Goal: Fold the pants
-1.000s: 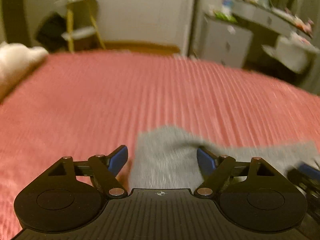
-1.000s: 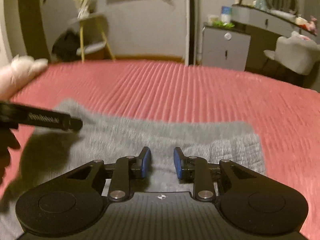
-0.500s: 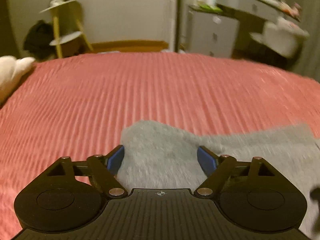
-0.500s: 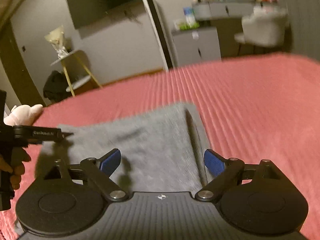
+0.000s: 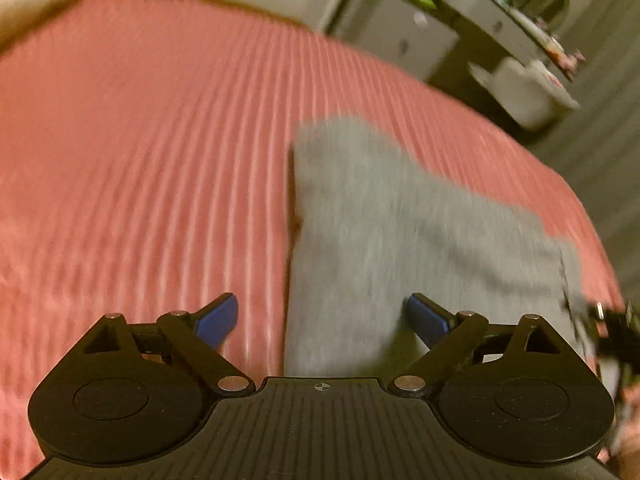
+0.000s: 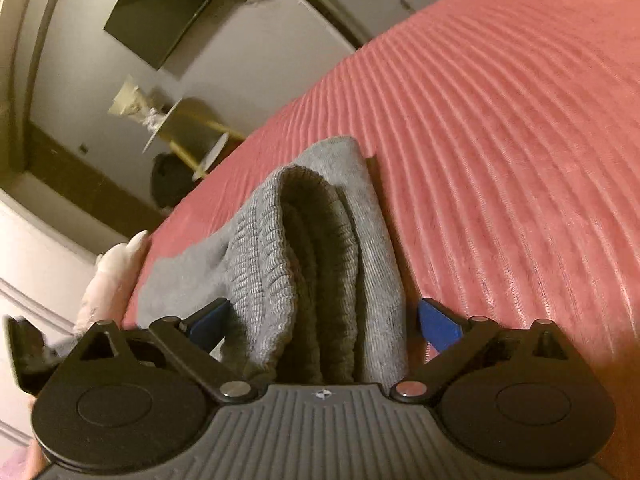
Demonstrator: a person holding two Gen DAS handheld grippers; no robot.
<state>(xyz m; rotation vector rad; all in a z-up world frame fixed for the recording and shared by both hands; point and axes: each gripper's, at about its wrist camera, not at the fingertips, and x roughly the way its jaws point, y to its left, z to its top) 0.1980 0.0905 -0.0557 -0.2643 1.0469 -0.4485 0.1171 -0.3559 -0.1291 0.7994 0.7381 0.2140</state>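
The grey knit pants [image 5: 400, 232] lie folded on the red ribbed bedspread [image 5: 140, 140]. In the left wrist view my left gripper [image 5: 322, 318] is open, its blue pads wide apart over the pants' near left edge. In the right wrist view my right gripper [image 6: 326, 324] is open, and the stacked ribbed folds of the pants [image 6: 316, 248] sit between its blue pads without being pinched. The right gripper's body shows at the right edge of the left wrist view [image 5: 616, 328].
The bedspread [image 6: 500, 140] stretches away on all sides. A white plush toy [image 6: 112, 272] lies at the bed's left edge. Beyond the bed stand a grey dresser [image 5: 404, 40], a white chair [image 5: 524, 92], a yellow-legged side table [image 6: 192, 128] and a wall television [image 6: 168, 12].
The right gripper opened from nearly shut and now sits low at the stacked folded end of the pants. Both cameras have tilted and swung; the left gripper stayed open over the pants' left edge.
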